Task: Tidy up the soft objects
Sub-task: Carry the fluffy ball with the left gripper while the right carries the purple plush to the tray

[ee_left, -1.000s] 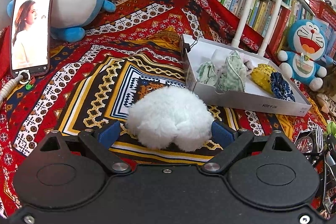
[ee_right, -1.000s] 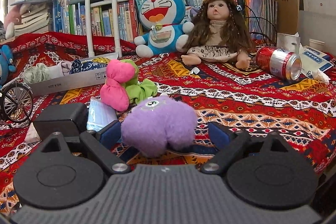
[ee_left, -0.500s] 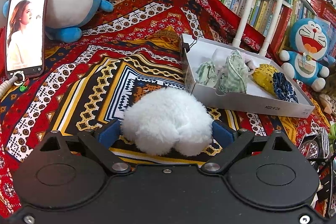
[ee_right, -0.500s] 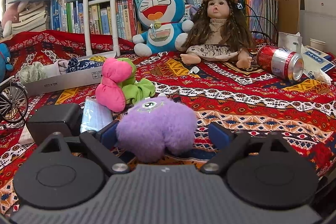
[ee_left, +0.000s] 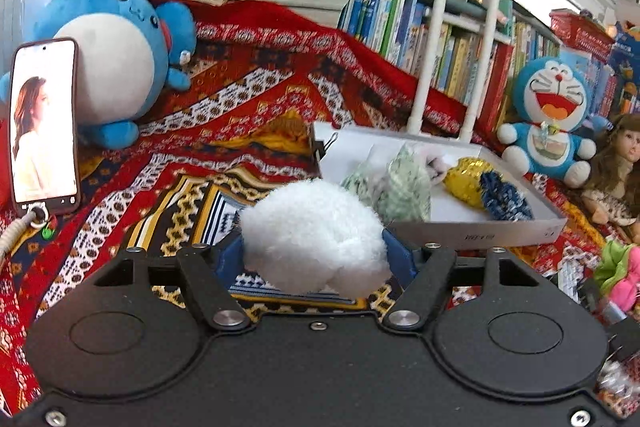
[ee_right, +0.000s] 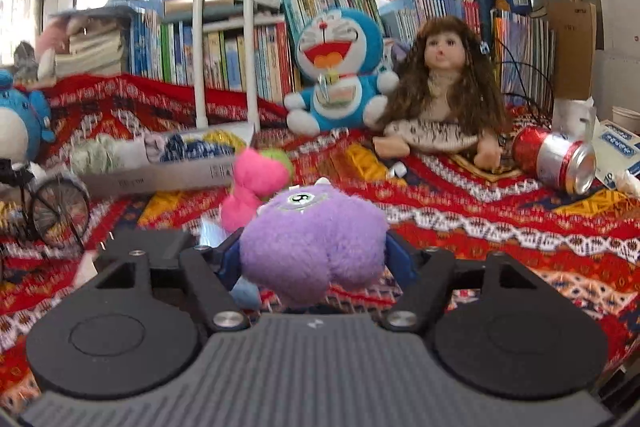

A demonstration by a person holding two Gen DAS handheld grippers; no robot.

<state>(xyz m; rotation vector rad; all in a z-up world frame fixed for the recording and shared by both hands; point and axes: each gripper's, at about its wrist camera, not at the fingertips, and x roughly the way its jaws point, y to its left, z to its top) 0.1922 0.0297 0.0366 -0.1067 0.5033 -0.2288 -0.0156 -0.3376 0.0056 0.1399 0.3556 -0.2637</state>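
Nearest, the left tongs [ee_left: 314, 253] are closing on the white fluffy ball [ee_left: 316, 237], blue pads pressed into its sides so the fur bulges past them; likewise the right tongs [ee_right: 314, 259] are closing around the purple plush [ee_right: 314, 247], squeezing it. Both toys look raised off the patterned cloth [ee_left: 168, 155], probably bound for the white box [ee_left: 476, 233] just behind, which already holds small fabric pieces. Farther back sits a Doraemon plush [ee_right: 340, 67] against the books

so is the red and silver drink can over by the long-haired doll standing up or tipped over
Tipped over. The red and silver drink can lies on its side on the patterned red cloth, its silver top facing the camera, right of the long-haired doll.
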